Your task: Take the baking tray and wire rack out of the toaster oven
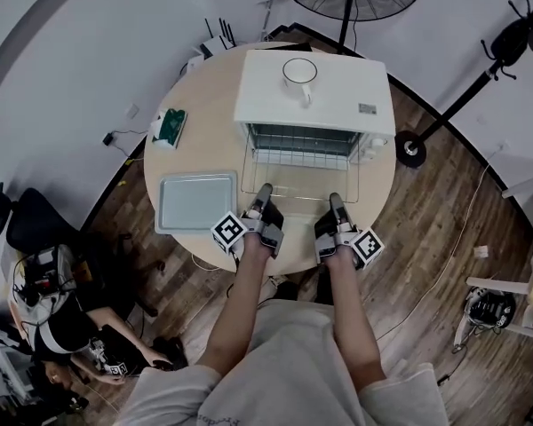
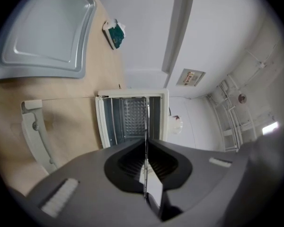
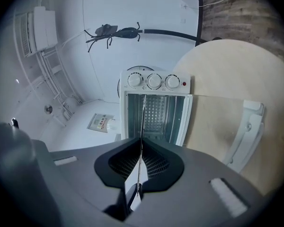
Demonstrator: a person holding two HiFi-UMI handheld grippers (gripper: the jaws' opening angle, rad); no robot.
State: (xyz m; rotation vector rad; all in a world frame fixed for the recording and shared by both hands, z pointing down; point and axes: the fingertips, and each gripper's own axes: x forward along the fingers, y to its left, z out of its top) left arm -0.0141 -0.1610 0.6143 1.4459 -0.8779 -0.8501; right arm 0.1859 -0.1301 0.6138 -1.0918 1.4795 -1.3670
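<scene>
The wire rack (image 1: 302,165) is being pinched by the left tongs (image 1: 264,191) and right tongs (image 1: 335,201), sticking out of the toaster oven (image 1: 346,87). The baking tray (image 1: 195,201) is lying on the counter (image 1: 204,96).

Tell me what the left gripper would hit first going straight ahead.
The left gripper grips the rack; beyond that, the open oven, probably its back wall, though depth is unclear.

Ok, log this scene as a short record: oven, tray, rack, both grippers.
toaster oven: open, on round table, cup on top
baking tray: out, flat on table, left of the oven
wire rack: partly drawn out of the oven
left gripper: shut on rack's front edge
right gripper: shut on rack's front edge
</scene>
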